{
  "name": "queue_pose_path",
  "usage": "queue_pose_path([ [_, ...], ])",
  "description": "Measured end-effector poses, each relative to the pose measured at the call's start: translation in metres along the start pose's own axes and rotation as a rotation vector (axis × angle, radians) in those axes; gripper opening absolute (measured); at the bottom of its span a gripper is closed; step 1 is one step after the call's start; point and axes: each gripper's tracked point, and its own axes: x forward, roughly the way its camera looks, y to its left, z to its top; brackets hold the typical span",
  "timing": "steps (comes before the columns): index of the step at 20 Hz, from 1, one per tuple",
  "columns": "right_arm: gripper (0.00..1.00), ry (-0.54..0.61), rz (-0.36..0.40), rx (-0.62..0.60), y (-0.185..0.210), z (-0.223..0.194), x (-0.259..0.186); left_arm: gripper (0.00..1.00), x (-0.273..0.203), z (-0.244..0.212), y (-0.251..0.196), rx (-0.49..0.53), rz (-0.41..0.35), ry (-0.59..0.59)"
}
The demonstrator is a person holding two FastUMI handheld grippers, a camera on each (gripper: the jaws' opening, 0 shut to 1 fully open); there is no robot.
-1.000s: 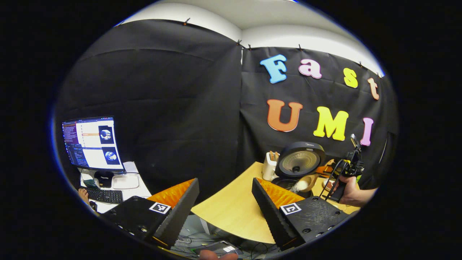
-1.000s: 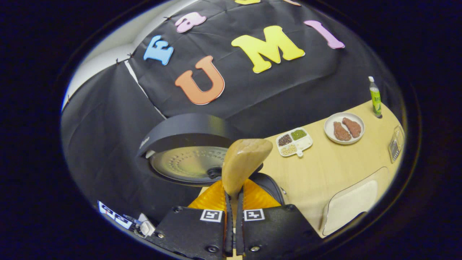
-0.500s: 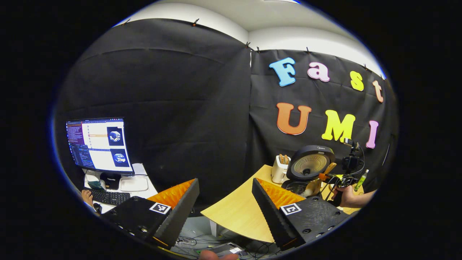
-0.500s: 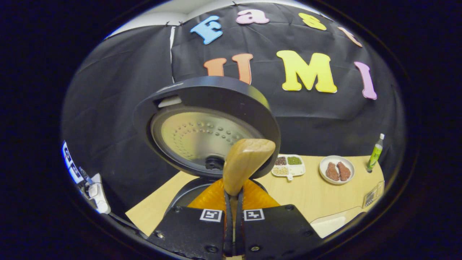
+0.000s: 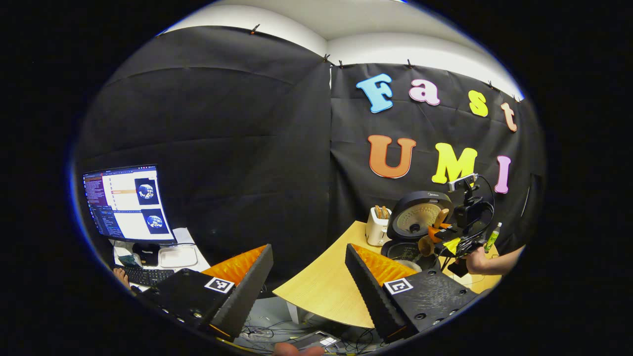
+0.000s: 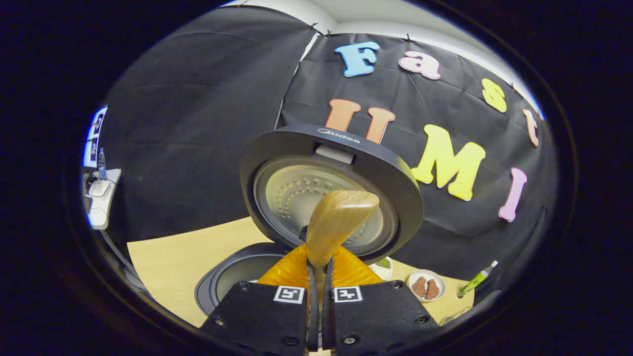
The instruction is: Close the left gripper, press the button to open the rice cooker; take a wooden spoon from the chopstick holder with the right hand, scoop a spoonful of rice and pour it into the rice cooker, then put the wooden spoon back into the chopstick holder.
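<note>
Left gripper [image 5: 309, 267] held wide apart and empty off the table [image 5: 321, 284] edge, chopstick holder [image 5: 377, 226] beside the open rice cooker [image 6: 316, 198], right gripper [image 6: 316, 277] clamped on the wooden spoon [image 6: 339, 222] above the cooker's pot

Your left gripper [image 5: 309, 277] sits with fingers spread wide, nothing between them. Your right gripper [image 6: 319, 277] has both fingers pressed on the wooden spoon [image 6: 339, 222], bowl ahead of the fingertips. Your right hand [image 5: 475, 261] grips its handle.
</note>
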Motion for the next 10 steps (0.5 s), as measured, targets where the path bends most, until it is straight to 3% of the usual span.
queue_pose_path([
  [5,0.08,-0.019,-0.009,-0.032,0.000,0.013,-0.008,0.95,0.002,-0.001,-0.006,0.016,-0.029,0.003],
  [8,0.08,-0.028,0.008,0.078,-0.005,0.026,-0.021,0.95,0.004,0.000,-0.014,0.035,-0.055,-0.005],
  [10,0.08,-0.024,0.047,0.216,-0.007,0.034,-0.031,0.95,0.006,0.004,-0.024,0.038,-0.075,-0.016],
])
